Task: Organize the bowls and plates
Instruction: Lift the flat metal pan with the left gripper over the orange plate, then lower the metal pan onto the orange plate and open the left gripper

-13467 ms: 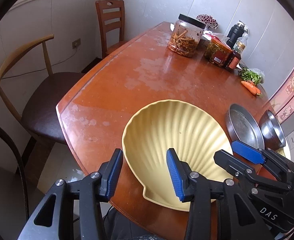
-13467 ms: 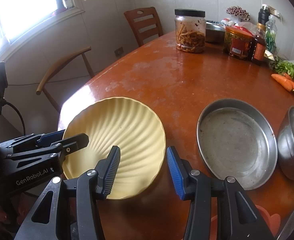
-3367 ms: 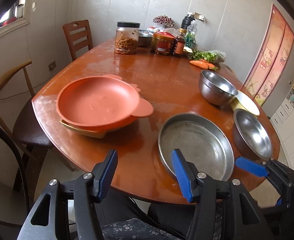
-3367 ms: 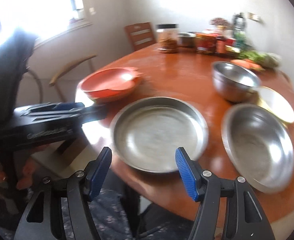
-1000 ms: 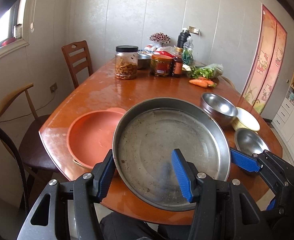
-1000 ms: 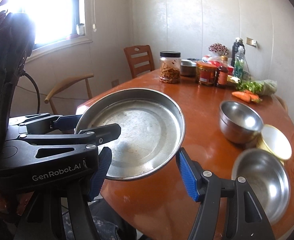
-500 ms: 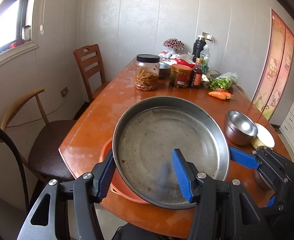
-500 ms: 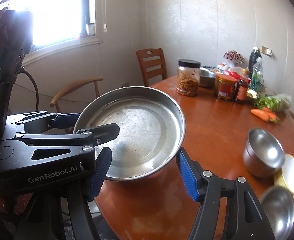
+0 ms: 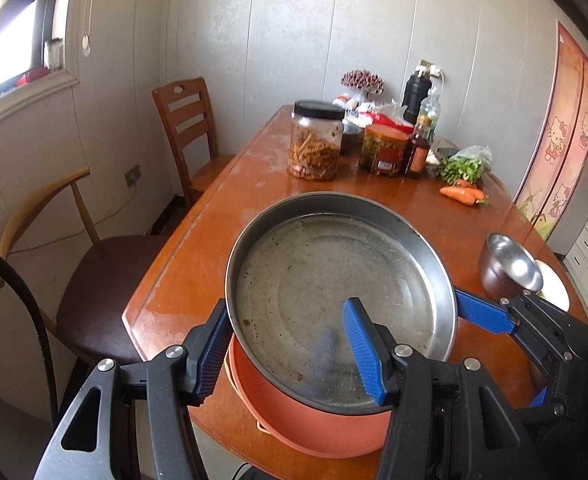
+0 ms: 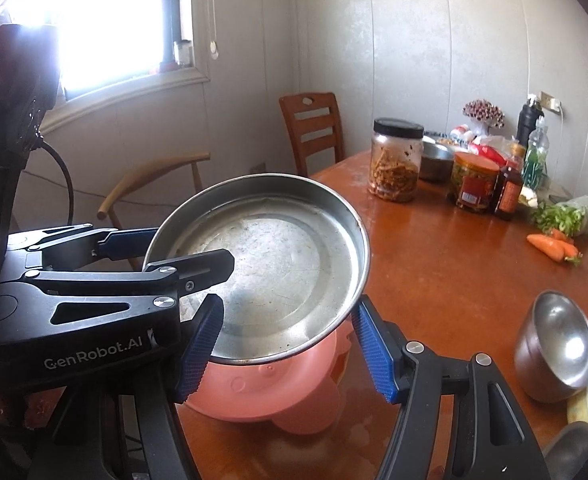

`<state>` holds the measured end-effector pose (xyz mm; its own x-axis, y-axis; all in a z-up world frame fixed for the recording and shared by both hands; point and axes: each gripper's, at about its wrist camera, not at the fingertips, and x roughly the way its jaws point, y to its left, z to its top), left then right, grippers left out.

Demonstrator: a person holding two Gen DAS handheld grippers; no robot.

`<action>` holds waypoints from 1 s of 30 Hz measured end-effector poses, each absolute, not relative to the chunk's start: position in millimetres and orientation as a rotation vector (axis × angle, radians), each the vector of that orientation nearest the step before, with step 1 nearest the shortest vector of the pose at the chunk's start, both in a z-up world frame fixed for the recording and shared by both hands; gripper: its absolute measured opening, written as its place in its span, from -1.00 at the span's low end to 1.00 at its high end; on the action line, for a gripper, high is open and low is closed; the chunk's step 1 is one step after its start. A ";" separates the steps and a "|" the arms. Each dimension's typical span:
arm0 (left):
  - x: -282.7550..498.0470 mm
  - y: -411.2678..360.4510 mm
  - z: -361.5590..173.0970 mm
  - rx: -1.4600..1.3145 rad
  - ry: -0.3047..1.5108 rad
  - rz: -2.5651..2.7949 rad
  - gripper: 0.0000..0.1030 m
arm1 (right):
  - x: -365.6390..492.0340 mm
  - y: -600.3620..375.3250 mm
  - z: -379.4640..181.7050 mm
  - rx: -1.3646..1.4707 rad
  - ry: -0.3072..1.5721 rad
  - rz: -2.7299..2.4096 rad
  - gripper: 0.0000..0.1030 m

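Both the left gripper (image 9: 289, 354) and right gripper (image 10: 287, 350) clamp the steel pan's (image 9: 334, 280) rim, holding it just above the orange plate (image 10: 269, 396). Stacking step; next, lower level, then release.

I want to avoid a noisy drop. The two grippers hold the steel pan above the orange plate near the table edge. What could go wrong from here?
1. The steel pan is tilted and gripped only at its rim by the left gripper and right gripper; it may slip.
2. The orange plate sits close to the table edge, so a hard landing could push it off.
3. The steel bowl stands close on the right and could be knocked.
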<state>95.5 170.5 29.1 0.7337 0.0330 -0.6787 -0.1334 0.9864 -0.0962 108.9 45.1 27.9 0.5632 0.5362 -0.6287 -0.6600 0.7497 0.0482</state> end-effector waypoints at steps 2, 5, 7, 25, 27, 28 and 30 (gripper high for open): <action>98.7 171.7 21.8 -0.144 0.757 0.093 0.08 | 112.7 46.3 21.2 -0.201 0.681 0.710 0.33; 102.3 174.1 11.6 -0.151 0.780 0.094 0.08 | 116.8 48.9 10.2 -0.210 0.704 0.711 0.33; 103.3 175.4 6.5 -0.155 0.791 0.100 0.08 | 118.7 50.7 4.5 -0.216 0.717 0.714 0.33; 109.3 172.3 -11.6 -0.147 0.820 0.129 0.08 | 122.3 54.6 -16.6 -0.252 0.743 0.724 0.33; 109.4 171.6 -12.2 -0.143 0.820 0.130 0.08 | 121.7 53.6 -16.8 -0.252 0.741 0.725 0.33; 109.6 171.6 -12.6 -0.144 0.821 0.131 0.08 | 120.7 53.3 -17.0 -0.253 0.739 0.725 0.34; 109.0 172.6 -13.1 -0.154 0.822 0.131 0.08 | 119.0 52.6 -17.0 -0.256 0.732 0.730 0.34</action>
